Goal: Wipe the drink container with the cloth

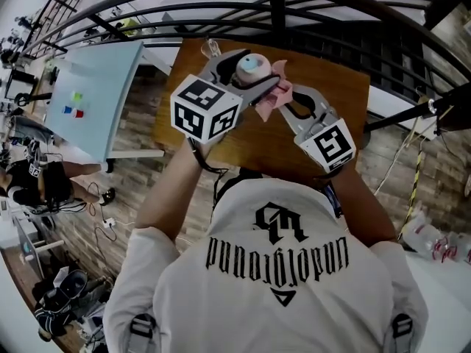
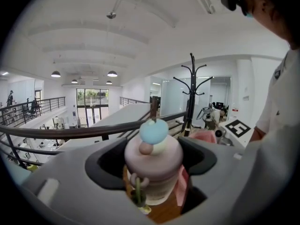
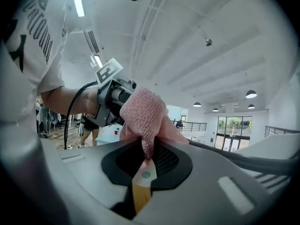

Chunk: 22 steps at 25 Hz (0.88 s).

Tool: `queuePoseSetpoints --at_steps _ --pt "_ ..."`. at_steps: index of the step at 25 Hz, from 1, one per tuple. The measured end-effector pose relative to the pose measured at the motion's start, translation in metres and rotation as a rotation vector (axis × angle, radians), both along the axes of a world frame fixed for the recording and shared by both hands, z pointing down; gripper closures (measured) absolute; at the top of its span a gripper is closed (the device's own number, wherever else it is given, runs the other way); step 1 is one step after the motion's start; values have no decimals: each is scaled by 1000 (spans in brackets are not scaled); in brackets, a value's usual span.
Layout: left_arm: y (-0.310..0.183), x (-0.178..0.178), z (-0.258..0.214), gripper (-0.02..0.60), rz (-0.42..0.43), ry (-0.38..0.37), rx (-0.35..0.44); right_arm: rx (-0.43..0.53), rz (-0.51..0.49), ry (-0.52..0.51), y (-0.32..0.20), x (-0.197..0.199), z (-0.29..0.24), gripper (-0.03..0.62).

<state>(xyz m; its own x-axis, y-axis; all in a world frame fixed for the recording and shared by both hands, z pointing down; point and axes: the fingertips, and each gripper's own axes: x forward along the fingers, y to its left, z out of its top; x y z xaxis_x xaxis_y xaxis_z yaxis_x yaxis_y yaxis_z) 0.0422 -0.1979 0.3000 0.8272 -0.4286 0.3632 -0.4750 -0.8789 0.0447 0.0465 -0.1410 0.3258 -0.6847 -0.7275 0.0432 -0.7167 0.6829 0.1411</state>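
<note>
The left gripper (image 1: 246,78) has its fingers (image 2: 70,177) closed around the drink container (image 2: 153,165) — a pink bottle with a pale blue knob on its lid — and holds it, lid up, over the wooden desk (image 1: 331,87), at 12 o'clock from the person. The right gripper (image 3: 144,158) has its fingers (image 3: 225,172) pressed together on a pink cloth (image 3: 144,114), which bunches out beyond the tips. In the head view the cloth lies against the side of the container, at about 4 o'clock from it.
</note>
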Motion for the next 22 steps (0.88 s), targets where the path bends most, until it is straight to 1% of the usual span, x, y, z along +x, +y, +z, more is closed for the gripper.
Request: queuePoseSetpoints --at_steps 3,7,10,14,16,19,22 --pt "2 -3 -1 195 4 0 7 -58 3 8 1 1 35 562" --pt "5 -8 0 195 20 -5 5 -160 -13 75 3 1 87 562" --pt "9 -9 2 195 43 -12 6 -199 -20 80 2 3 97 562" --pt "16 -8 10 195 82 -23 4 -140 -60 47 0 5 68 562" --pt "21 -7 14 195 107 -26 7 -96 -107 29 1 3 43 562" --pt "31 -8 16 195 157 -25 21 -40 -188 27 9 -2 3 562" --pt "41 -9 13 195 208 -14 29 -11 -260 53 17 -6 -16 562"
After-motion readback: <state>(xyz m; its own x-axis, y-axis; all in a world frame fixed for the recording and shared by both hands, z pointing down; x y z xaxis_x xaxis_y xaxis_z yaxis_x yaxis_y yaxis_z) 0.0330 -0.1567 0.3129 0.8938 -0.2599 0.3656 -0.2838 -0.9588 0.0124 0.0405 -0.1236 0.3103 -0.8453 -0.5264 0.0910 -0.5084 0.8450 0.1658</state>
